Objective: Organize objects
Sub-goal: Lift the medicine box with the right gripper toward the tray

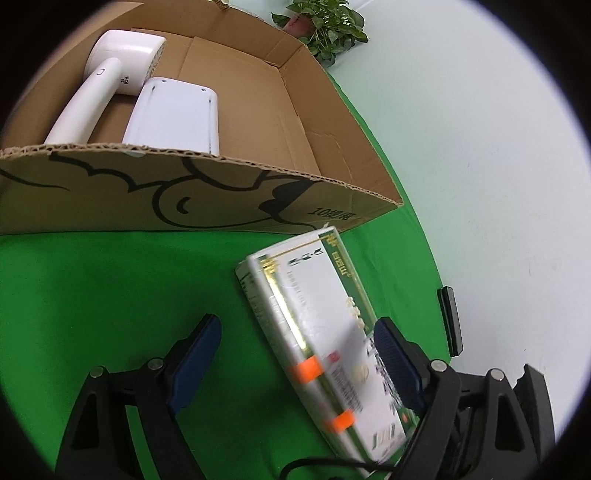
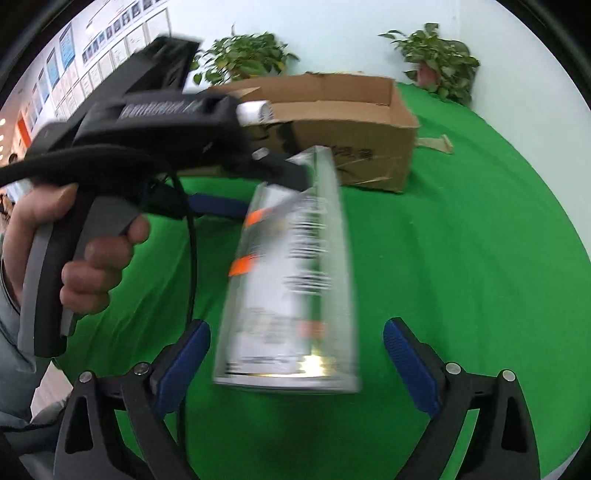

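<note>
Left tongs [image 1: 295, 365] stand spread wide over the green table [image 1: 110, 295], and nothing is clamped between them. A white and green carton [image 1: 317, 332] with orange tape patches lies slanted across the gap: its near end sits against the inside of the right-hand blue pad [image 1: 397, 365], while the left-hand pad is well apart from it, so the carton is not gripped there. Whether that right pad truly presses on it, I cannot tell.

Just beyond these tongs stands an open cardboard box [image 1: 221, 206] with black line drawing on its near wall. Inside, toward the far left, lie a white handheld device [image 1: 103, 85] and a flat white slab [image 1: 173, 114] beside it, touching or nearly so. A potted plant [image 1: 325, 26] sits past the box's far corner.

Right tongs [image 2: 295, 365] are released as well, both blue pads clear of the blurred carton [image 2: 295, 280], which reaches from between them away toward the box [image 2: 351, 110]. A hand [image 2: 74, 258] ahead and to the left grips the left tool's handle.
</note>
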